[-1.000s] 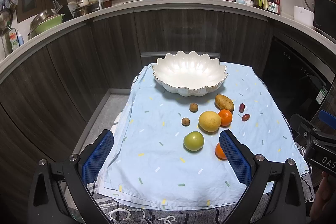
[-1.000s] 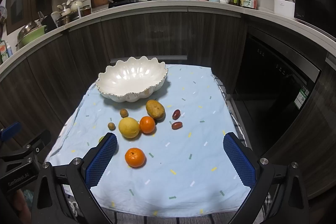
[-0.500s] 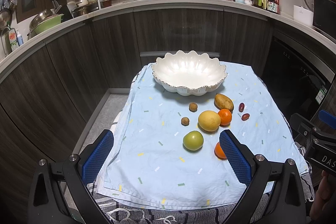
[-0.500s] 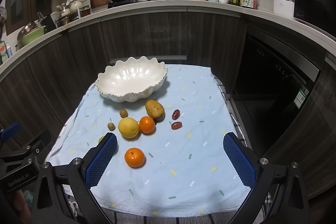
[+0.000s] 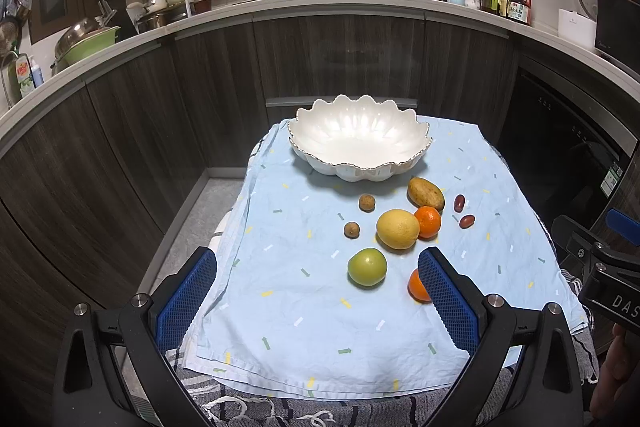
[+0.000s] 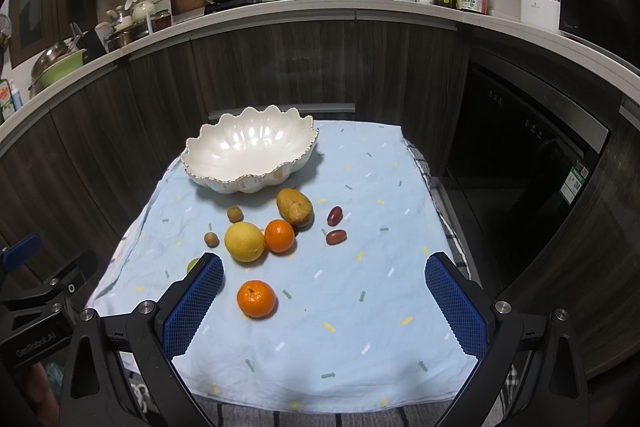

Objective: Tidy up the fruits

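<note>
Both my left gripper point(image 5: 316, 291) and right gripper point(image 6: 324, 301) are spread wide and hold nothing. The fruits lie on the desk point(image 6: 360, 347) near the white bowl point(image 6: 250, 155). If I pinch the near orange point(image 6: 256, 299) off-center, I think it could roll off the near edge.

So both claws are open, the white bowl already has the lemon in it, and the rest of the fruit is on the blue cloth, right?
Not quite. The white bowl is empty in both wrist views; the lemon lies on the blue cloth with the other fruit. Both the left claw and right claw are open.
</note>
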